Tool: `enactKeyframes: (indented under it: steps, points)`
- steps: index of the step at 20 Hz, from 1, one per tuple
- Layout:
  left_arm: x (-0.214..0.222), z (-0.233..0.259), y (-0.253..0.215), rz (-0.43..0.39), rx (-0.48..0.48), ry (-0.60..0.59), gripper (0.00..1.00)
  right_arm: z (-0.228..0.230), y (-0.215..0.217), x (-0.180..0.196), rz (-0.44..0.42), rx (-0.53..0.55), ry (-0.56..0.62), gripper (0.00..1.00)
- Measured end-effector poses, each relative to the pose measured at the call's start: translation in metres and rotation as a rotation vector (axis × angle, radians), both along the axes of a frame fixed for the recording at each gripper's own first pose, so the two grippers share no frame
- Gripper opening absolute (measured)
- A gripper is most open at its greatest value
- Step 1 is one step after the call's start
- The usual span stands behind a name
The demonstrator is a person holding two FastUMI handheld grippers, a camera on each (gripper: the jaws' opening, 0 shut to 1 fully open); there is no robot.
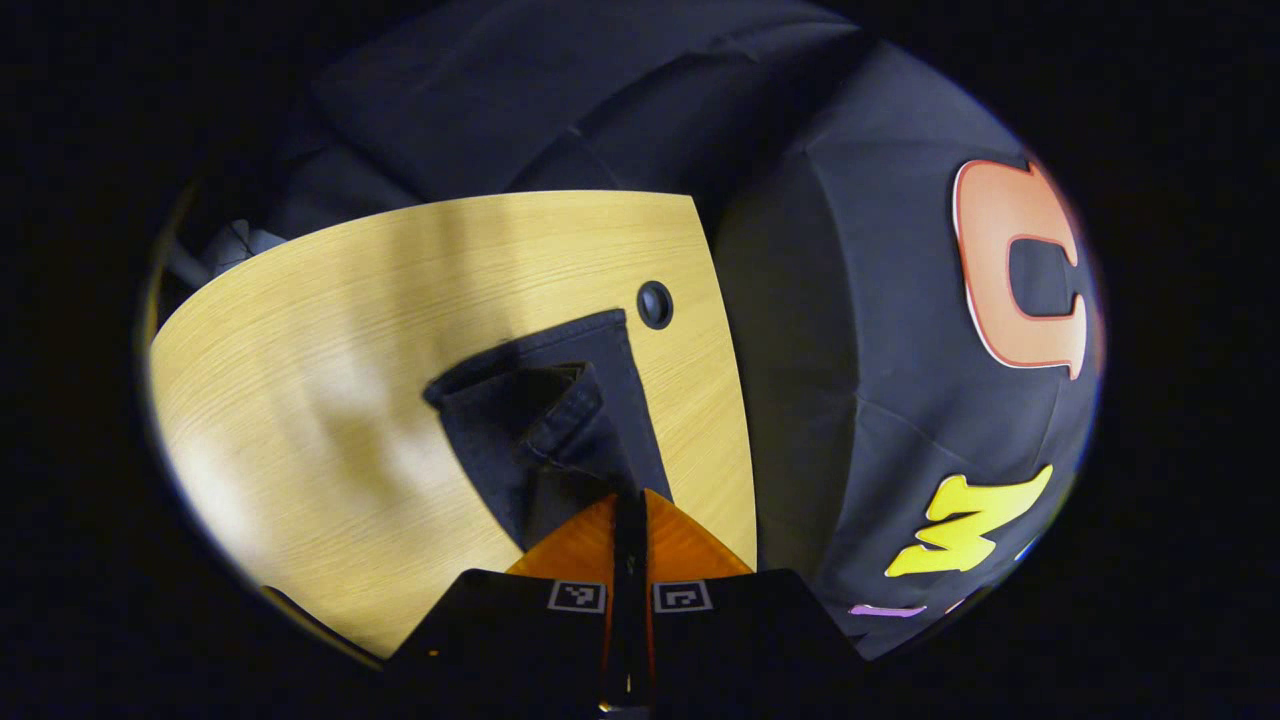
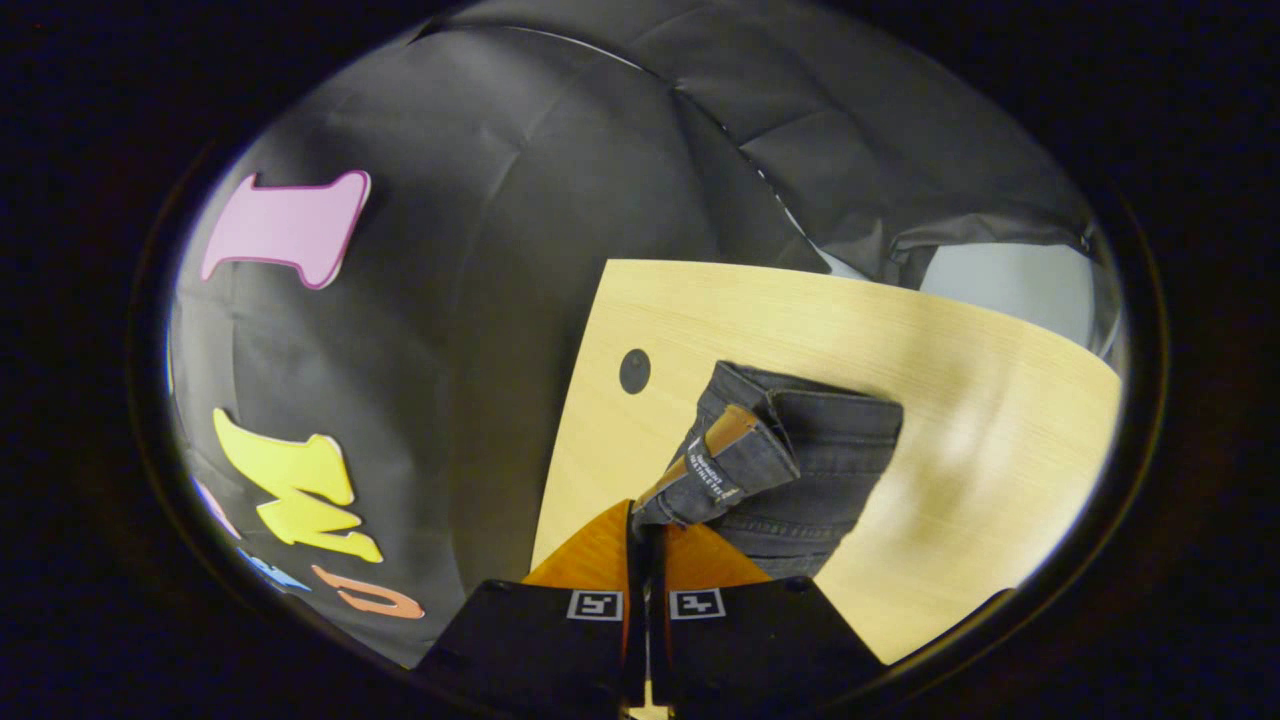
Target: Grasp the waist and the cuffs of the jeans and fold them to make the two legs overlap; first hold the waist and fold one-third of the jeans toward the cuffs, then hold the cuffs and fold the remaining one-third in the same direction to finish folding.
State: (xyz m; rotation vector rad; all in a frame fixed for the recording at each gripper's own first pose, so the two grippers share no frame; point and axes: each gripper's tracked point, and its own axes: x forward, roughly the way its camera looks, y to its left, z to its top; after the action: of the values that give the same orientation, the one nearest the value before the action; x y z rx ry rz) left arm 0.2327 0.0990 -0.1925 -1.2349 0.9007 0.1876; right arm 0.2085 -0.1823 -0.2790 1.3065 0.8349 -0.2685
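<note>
Jeans lifted off the table, pinched in both closed tongs.

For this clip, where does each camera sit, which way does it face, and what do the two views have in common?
Left gripper view: rides on the left gripper, looking down along its orange fingers, shut on the dark denim jeans lying on the light wooden table.
Right gripper view: rides on the right gripper, facing down along its orange fingers, which pinch a lifted edge of the jeans.
Shared: the jeans, the table, and its round black hole.
</note>
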Motion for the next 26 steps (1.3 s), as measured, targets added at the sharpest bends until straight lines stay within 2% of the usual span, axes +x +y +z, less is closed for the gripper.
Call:
enactKeyframes:
  steps: [4, 8, 10, 12, 13, 14, 15, 16, 18, 19, 20, 21, 22, 23, 24, 25, 26]
  points:
    - [0.039, -0.043, -0.004, -0.041, 0.053, 0.067, 0.04, -0.037, 0.002, 0.029, 0.037, -0.048, 0.041, 0.03]
    - [0.054, -0.084, -0.008, -0.056, 0.079, 0.138, 0.04, -0.081, 0.005, 0.053, 0.055, -0.105, 0.116, 0.02]
    - [0.055, -0.092, -0.012, -0.07, 0.098, 0.151, 0.06, -0.086, 0.011, 0.061, 0.053, -0.113, 0.13, 0.04]
    - [0.057, -0.097, -0.014, -0.082, 0.129, 0.159, 0.17, -0.089, 0.012, 0.064, 0.062, -0.132, 0.14, 0.16]
    - [0.054, -0.091, -0.013, -0.084, 0.151, 0.158, 0.34, -0.089, 0.013, 0.063, 0.072, -0.148, 0.143, 0.18]
    - [0.056, -0.089, -0.015, -0.093, 0.163, 0.154, 0.4, -0.088, 0.014, 0.065, 0.083, -0.155, 0.14, 0.27]
    - [0.057, -0.086, -0.016, -0.102, 0.178, 0.155, 0.38, -0.084, 0.016, 0.065, 0.086, -0.158, 0.132, 0.31]
    - [0.057, -0.081, -0.016, -0.099, 0.197, 0.15, 0.49, -0.081, 0.017, 0.065, 0.092, -0.159, 0.122, 0.43]
    - [0.061, -0.063, -0.014, -0.091, 0.234, 0.115, 0.48, -0.071, 0.013, 0.06, 0.101, -0.192, 0.109, 0.66]
    - [0.06, -0.048, -0.011, -0.095, 0.256, 0.096, 0.66, -0.063, 0.012, 0.061, 0.101, -0.203, 0.095, 0.67]
    - [0.059, -0.036, -0.009, -0.096, 0.28, 0.086, 0.95, -0.054, 0.012, 0.06, 0.101, -0.209, 0.073, 0.71]
    - [0.057, -0.021, -0.011, -0.099, 0.285, 0.065, 0.83, -0.042, 0.011, 0.057, 0.108, -0.226, 0.06, 0.75]
    - [0.054, 0.0, -0.017, -0.104, 0.282, 0.028, 0.84, -0.033, 0.007, 0.05, 0.114, -0.255, 0.049, 0.83]
    - [0.051, 0.024, -0.023, -0.111, 0.295, -0.023, 0.84, -0.019, 0.003, 0.042, 0.121, -0.303, 0.026, 0.83]
    - [0.046, 0.049, -0.031, -0.132, 0.334, -0.084, 0.84, -0.007, 0.0, 0.033, 0.138, -0.36, 0.004, 0.79]
    - [0.039, 0.076, -0.038, -0.16, 0.391, -0.149, 0.84, 0.004, -0.007, 0.021, 0.167, -0.45, -0.023, 0.83]
    - [0.03, 0.104, -0.045, -0.184, 0.469, -0.219, 0.84, 0.018, -0.012, 0.011, 0.185, -0.53, -0.06, 0.83]
